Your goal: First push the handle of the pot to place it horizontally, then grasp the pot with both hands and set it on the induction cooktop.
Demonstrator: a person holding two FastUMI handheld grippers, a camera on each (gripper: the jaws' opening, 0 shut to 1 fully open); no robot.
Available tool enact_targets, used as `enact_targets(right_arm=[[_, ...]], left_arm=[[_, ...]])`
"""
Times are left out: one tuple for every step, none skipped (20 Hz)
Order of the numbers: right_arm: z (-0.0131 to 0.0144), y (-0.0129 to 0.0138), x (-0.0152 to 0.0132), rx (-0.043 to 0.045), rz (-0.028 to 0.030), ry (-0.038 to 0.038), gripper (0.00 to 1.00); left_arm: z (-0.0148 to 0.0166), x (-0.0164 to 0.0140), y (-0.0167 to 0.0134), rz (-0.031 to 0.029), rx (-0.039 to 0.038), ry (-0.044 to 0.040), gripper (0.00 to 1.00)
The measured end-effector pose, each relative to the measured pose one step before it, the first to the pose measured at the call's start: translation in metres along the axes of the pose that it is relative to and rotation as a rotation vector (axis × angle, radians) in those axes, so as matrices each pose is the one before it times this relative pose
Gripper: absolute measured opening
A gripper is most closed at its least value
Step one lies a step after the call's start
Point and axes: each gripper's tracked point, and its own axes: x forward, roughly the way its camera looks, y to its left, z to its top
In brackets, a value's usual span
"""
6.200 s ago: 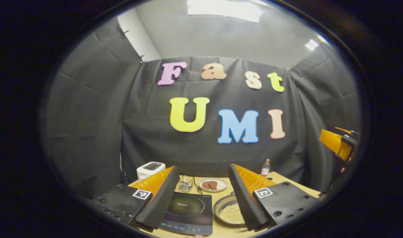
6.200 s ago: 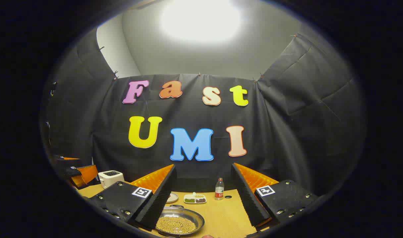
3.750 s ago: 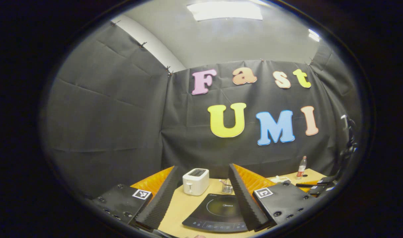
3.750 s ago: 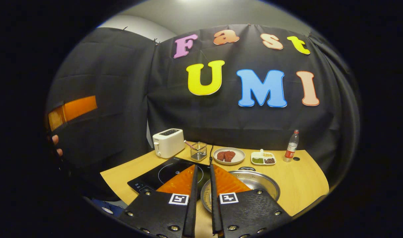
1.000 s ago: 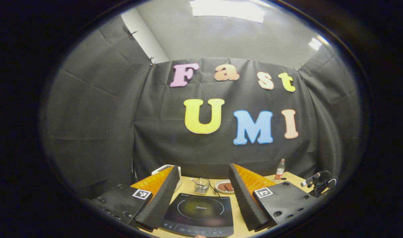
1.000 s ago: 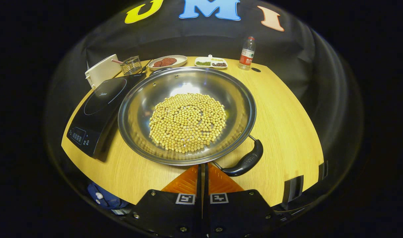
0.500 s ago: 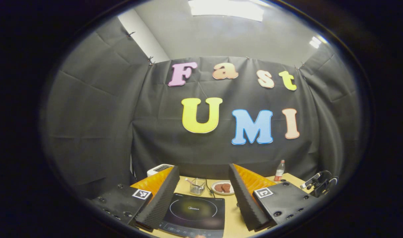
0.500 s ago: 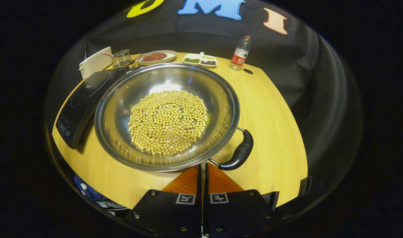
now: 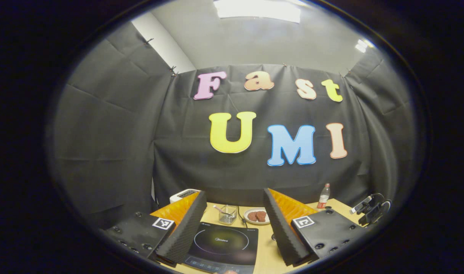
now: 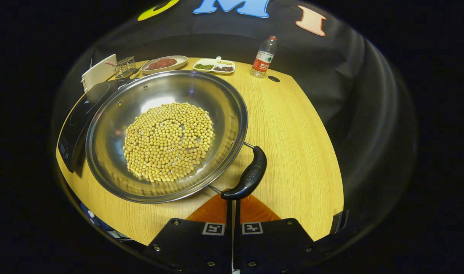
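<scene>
Closed with nothing between its fingers, the right gripper [image 10: 233, 199] is placed at the near end of the pot's handle [image 10: 248, 176]. Wide open, the left gripper [image 9: 232, 228] is held above the induction cooktop [image 9: 222, 243]. The pot [image 10: 232, 125] of beans [image 10: 169, 140] is seen beside the cooktop, toward the table's [image 10: 296, 125] front edge.

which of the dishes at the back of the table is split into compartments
The white rectangular dish, next to the water bottle. It holds green and dark beans in separate sections; the round plate to its left is one open surface with meat.
</scene>
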Motion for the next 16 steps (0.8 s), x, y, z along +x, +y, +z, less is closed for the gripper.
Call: enact_targets(right_arm=[[0.00274, -0.00097, 0.00117, -0.00022, 0.00143, -0.00081, 0.02], [0.00304, -0.00098, 0.00173, 0.00174, 0.00066, -0.00026, 0.02], [0.00428, -0.00078, 0.00215, 0.00223, -0.00007, -0.00142, 0.02], [0.00310, -0.00060, 0.00200, -0.00040, -0.00143, -0.00327, 0.02], [0.00513, -0.00143, 0.00171, -0.00349, -0.00360, -0.00476, 0.02], [0.00448, -0.00162, 0.00193, -0.00383, -0.00583, -0.00602, 0.02], [0.00567, -0.00122, 0.00086, -0.00270, -0.00428, -0.00649, 0.02], [0.00473, 0.00007, 0.00228, -0.00072, -0.00167, -0.00639, 0.02], [0.00512, 0.00060, 0.00153, -0.00355, 0.00078, -0.00598, 0.02], [0.00342, 0.00029, 0.00157, -0.00441, 0.00084, -0.00566, 0.02], [0.00420, 0.00026, 0.00120, -0.00452, -0.00107, -0.00825, 0.02], [0.00493, -0.00033, 0.00088, -0.00421, -0.00255, -0.00847, 0.02], [0.00361, -0.00049, 0.00273, -0.00198, -0.00057, -0.00665, 0.02], [0.00393, -0.00047, 0.00166, 0.00276, -0.00061, -0.00688, 0.02], [0.00327, -0.00223, 0.00135, 0.00684, -0.00273, -0.00879, 0.02], [0.00319, -0.00257, 0.00048, 0.01156, -0.00136, -0.01058, 0.02]], left_arm=[[0.00022, 0.00108, -0.00008, 0.00387, 0.00282, 0.00106, 1.00], [-0.00117, -0.00051, 0.00017, 0.00406, 0.00171, 0.00141, 1.00], [-0.00058, -0.00052, 0.00058, 0.00584, 0.00157, 0.00127, 1.00], [-0.00155, 0.00008, 0.00100, 0.00642, 0.00183, 0.00272, 1.00], [-0.00035, -0.00056, 0.00144, 0.00751, 0.00147, 0.00334, 1.00], [-0.00195, -0.00009, 0.00196, 0.00677, 0.00070, 0.00366, 1.00], [-0.00059, -0.00054, 0.00216, 0.00802, 0.00094, 0.00269, 1.00], [-0.00113, 0.00028, 0.00157, 0.00817, 0.00091, 0.00183, 1.00], [-0.00007, 0.00000, 0.00164, 0.00799, 0.00115, 0.00151, 0.97], [-0.00145, 0.00025, 0.00176, 0.00737, 0.00113, 0.00190, 0.97], [-0.00012, -0.00004, 0.00157, 0.00661, 0.00079, 0.00268, 0.97], [-0.00197, 0.00079, 0.00050, 0.00558, 0.00083, 0.00398, 1.00], [-0.00063, 0.00048, 0.00006, 0.00439, 0.00026, 0.00314, 1.00], [-0.00261, 0.00015, -0.00119, 0.00424, 0.00009, 0.00323, 1.00], [-0.00097, 0.00117, -0.00168, 0.00172, -0.00052, 0.00313, 1.00], [-0.00111, 0.00061, -0.00185, 0.00178, 0.00087, 0.00411, 1.00]])
